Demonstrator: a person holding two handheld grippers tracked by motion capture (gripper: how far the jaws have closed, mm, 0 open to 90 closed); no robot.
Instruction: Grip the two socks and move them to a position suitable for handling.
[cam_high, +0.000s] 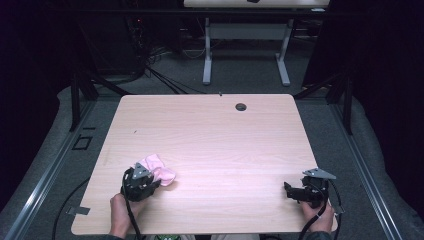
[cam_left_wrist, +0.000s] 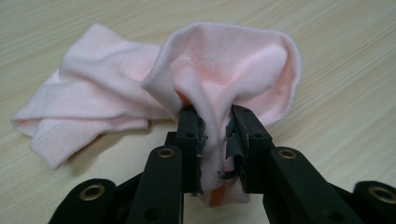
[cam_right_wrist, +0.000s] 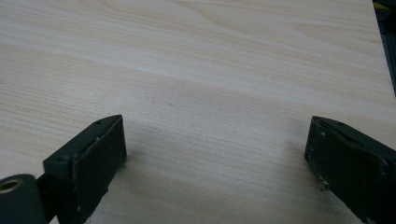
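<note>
A pale pink sock (cam_high: 159, 170) lies crumpled on the light wooden table (cam_high: 210, 135) near its front left. My left gripper (cam_high: 150, 184) sits just in front of it, held by a hand. In the left gripper view the two black jaws pinch a bunched fold of the pink sock (cam_left_wrist: 219, 79), and my left gripper (cam_left_wrist: 215, 133) is shut on that fabric; the rest of the sock trails off to the left on the wood. At the front right my right gripper (cam_high: 290, 190) rests low over the table. Its jaws stand wide apart around my right gripper (cam_right_wrist: 215, 149) midpoint, with bare wood between them.
A small round cable hole (cam_high: 241, 106) sits near the table's far edge. Beyond the table stands another desk's white frame (cam_high: 207, 55) on grey carpet, with cables on the floor. Metal rails (cam_high: 45, 170) run along the left and right sides.
</note>
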